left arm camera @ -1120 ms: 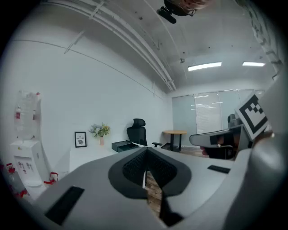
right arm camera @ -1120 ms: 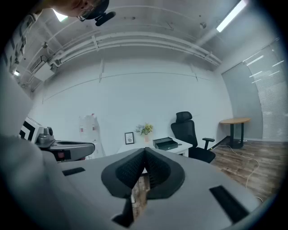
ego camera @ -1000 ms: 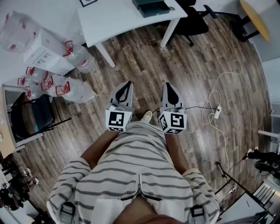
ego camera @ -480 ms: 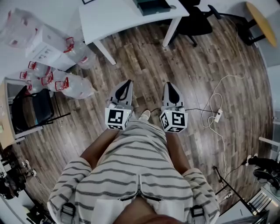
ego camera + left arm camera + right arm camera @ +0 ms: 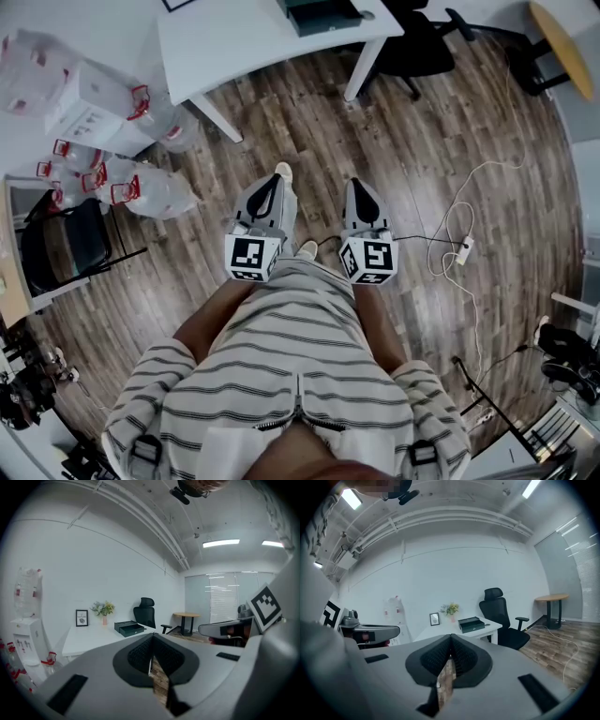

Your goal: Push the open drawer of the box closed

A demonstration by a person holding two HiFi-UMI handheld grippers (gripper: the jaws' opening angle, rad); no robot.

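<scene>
Since a second ago, our shoe has come forward, now showing just past left gripper. We hold both grippers side by side, apart, low over wooden floor. Left gripper jaws clenched, nothing between. Right gripper jaws pressed together too, empty. Dark box with drawer pulled open sits on white table, toward end by black office chair, well ahead of us, untouched.

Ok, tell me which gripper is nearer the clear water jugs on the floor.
Left. In the head view the left gripper is to the right of the jugs; the right gripper is farther right, beyond it.
</scene>
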